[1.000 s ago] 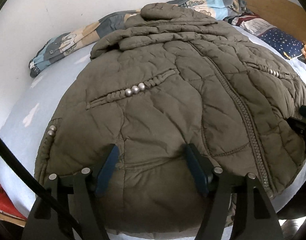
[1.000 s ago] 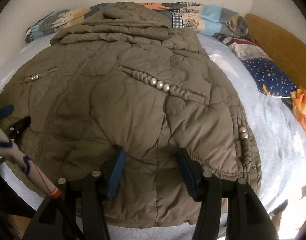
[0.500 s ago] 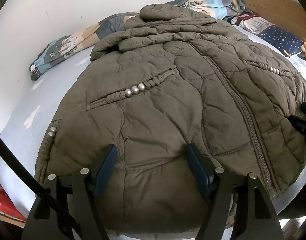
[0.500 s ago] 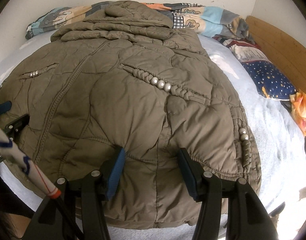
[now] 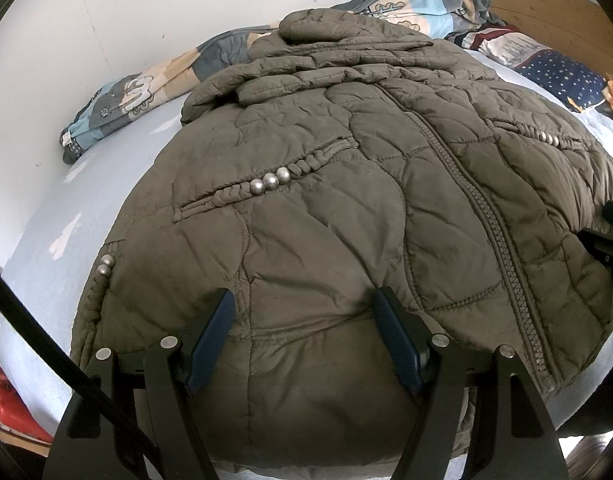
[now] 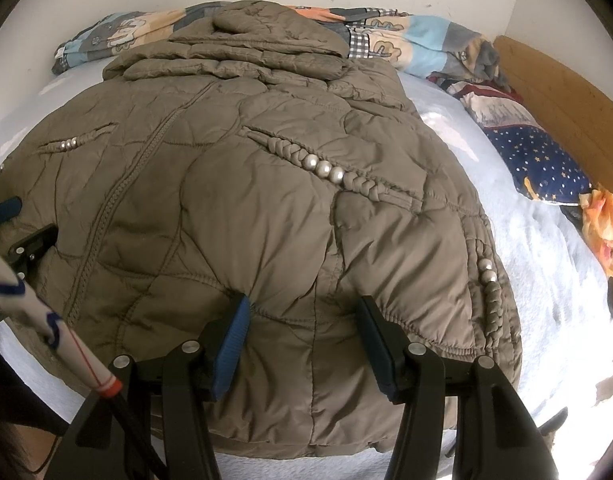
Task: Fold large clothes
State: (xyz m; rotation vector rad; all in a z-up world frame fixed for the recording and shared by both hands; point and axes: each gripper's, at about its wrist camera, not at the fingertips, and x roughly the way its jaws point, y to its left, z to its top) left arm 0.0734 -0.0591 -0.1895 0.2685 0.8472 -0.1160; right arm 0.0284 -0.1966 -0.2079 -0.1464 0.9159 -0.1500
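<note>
A large olive quilted jacket (image 5: 346,208) lies front up on the bed, zip closed, hood at the far end; it also fills the right wrist view (image 6: 246,200). My left gripper (image 5: 304,304) is open, its blue pads spread wide over the jacket's lower left hem. My right gripper (image 6: 302,308) is open, spread over the lower right hem. Each gripper shows at the edge of the other's view: the right gripper (image 5: 610,240) and the left gripper (image 6: 14,232). Whether the pads touch the fabric is unclear.
The bed has a pale blue sheet (image 5: 58,216). A patterned duvet (image 6: 406,44) lies bunched along the far wall. A starred navy pillow (image 6: 542,156) and an orange cloth (image 6: 602,224) lie at right by the wooden headboard (image 6: 558,92).
Both cameras have shifted slightly, so the jacket sits a little lower in view. The jacket has not moved and both grippers stay open.
</note>
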